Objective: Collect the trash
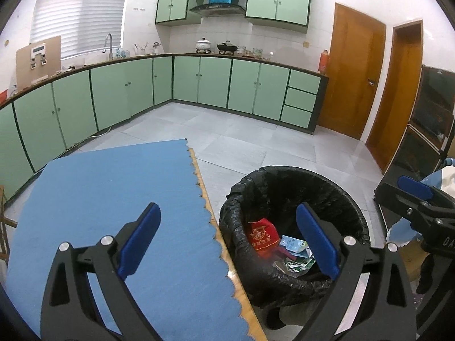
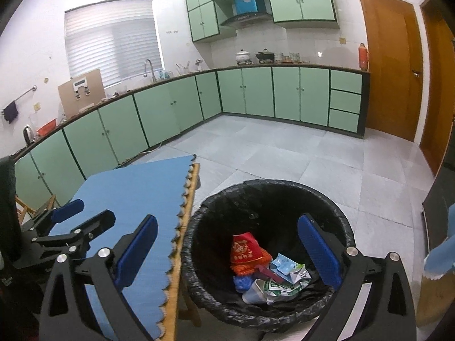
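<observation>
Nearest in the left wrist view, the left gripper [image 1: 229, 240] has its blue fingers [image 1: 139, 240] spread wide with nothing between them; one finger hangs over the blue mat [image 1: 113, 199], the other over the trash bin [image 1: 349, 207]. The right gripper [image 2: 227, 251] is released too, its fingers [image 2: 320, 251] wide apart and empty, straddling the mat's scalloped edge and the bin's mouth. Each gripper shows at the edge of the other's view, side by side and apart.

The blue mat covers a wooden table [image 1: 224, 244], whose bare edge runs just beside the bin. The bin, lined with a black bag [image 2: 273, 199], stands on the floor against the table's side. The trash lies at its bottom: a red packet [image 2: 246, 251], a crumpled green-and-white carton [image 2: 281, 285], a pale blue wrapper [image 2: 281, 264] and a white cup [image 2: 253, 294], all touching in one heap.

Beyond lies bare grey tile floor [image 2: 270, 147]. Farther off, green cabinets [image 2: 256, 91] run round the corner under a counter bearing a faucet [image 2: 149, 69], a white pot [image 2: 243, 55] and a dark pan [image 2: 265, 55]. A wooden door [image 2: 389, 62] stands to the right.
</observation>
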The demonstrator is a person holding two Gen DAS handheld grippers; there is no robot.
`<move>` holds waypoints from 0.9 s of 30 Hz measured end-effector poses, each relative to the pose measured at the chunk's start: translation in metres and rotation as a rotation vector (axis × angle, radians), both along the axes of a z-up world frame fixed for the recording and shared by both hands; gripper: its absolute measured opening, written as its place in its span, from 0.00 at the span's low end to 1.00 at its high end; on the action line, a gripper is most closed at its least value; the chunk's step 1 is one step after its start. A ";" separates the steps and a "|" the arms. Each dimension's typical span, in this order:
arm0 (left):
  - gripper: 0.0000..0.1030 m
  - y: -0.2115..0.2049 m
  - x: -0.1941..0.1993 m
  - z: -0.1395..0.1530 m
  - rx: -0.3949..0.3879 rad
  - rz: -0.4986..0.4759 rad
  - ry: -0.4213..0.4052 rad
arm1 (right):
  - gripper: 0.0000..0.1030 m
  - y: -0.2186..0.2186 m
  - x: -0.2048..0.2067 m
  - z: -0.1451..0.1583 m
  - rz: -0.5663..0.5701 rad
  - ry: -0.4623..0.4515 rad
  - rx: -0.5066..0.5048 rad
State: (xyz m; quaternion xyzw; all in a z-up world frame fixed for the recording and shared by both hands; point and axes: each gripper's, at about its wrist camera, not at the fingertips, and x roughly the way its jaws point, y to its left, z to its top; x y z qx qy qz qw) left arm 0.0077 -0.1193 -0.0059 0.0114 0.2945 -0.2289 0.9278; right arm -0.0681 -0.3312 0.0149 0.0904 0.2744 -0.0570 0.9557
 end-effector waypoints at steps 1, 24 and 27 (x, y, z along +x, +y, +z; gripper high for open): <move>0.91 0.003 -0.003 0.002 -0.005 -0.001 -0.001 | 0.94 0.003 -0.001 0.002 0.005 -0.005 -0.007; 0.91 0.031 -0.039 0.033 -0.041 0.027 -0.076 | 0.94 0.035 -0.025 0.021 0.043 -0.061 -0.075; 0.91 0.033 -0.042 0.034 -0.039 0.029 -0.081 | 0.94 0.037 -0.026 0.022 0.046 -0.062 -0.076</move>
